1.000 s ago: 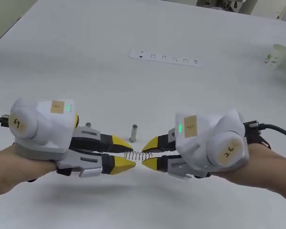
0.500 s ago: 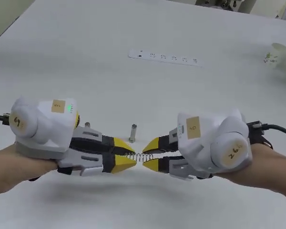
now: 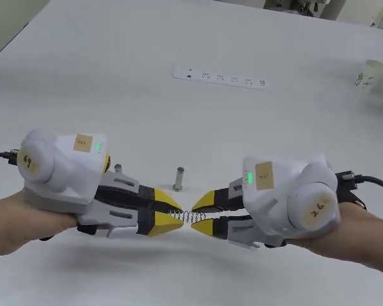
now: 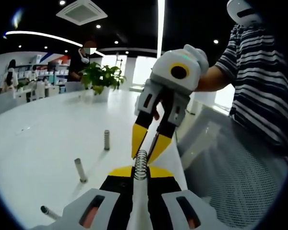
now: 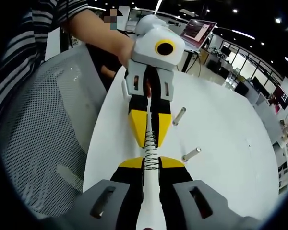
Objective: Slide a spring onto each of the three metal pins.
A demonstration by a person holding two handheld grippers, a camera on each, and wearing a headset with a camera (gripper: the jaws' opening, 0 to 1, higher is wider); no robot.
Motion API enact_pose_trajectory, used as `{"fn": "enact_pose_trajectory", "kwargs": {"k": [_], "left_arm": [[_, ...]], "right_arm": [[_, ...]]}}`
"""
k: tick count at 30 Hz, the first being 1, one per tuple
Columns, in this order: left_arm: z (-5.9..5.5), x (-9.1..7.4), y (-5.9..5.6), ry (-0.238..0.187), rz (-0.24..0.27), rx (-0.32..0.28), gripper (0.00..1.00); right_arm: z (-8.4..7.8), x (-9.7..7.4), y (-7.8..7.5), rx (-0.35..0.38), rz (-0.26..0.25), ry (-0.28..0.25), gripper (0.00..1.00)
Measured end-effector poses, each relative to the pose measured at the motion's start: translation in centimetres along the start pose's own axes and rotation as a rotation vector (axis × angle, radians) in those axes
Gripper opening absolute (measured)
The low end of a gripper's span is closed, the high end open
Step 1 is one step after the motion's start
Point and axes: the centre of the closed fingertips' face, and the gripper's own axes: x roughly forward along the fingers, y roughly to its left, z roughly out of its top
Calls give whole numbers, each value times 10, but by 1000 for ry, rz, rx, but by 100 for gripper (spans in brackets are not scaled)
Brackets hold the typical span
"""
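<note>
A thin metal spring (image 3: 188, 217) lies level between my two grippers, just above the white table (image 3: 179, 121). My left gripper (image 3: 173, 215) is shut on its left end, and the spring (image 4: 141, 163) rises from between its yellow tips. My right gripper (image 3: 202, 213) is shut on the other end, and the spring (image 5: 151, 149) runs from its tips to the left gripper (image 5: 150, 128). One metal pin (image 3: 179, 178) stands just beyond the tips, and another pin (image 3: 118, 169) stands behind the left gripper. Three pins (image 4: 106, 140) (image 4: 80, 170) (image 4: 48, 212) show in the left gripper view.
A white power strip (image 3: 220, 78) lies further back on the table. A small clear object with green (image 3: 369, 71) sits at the far right edge. A mesh chair (image 5: 48, 129) is close to the table's near edge, and a person in a striped shirt (image 4: 259, 72) holds the grippers.
The two grippers have come closer together. The stretch of spring showing between their tips is shorter than a second ago.
</note>
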Motion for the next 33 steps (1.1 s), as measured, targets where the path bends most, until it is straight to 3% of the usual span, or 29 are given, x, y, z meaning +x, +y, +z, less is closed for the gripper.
{"fn": "enact_pose_trajectory", "kwargs": {"k": [9,17,33], "left_arm": [[1,-1,-3,4,-19,-9,2],[0,-1,-1,8,-21,-12,2],[-2,-1,-1,10,-23,-19,2]], "right_arm": [[-4,-2,-1,26,-9,-14,15],[-12,-2,0,41,-15,-13,11],[-6,-1,1,88,-10,-67,7]]}}
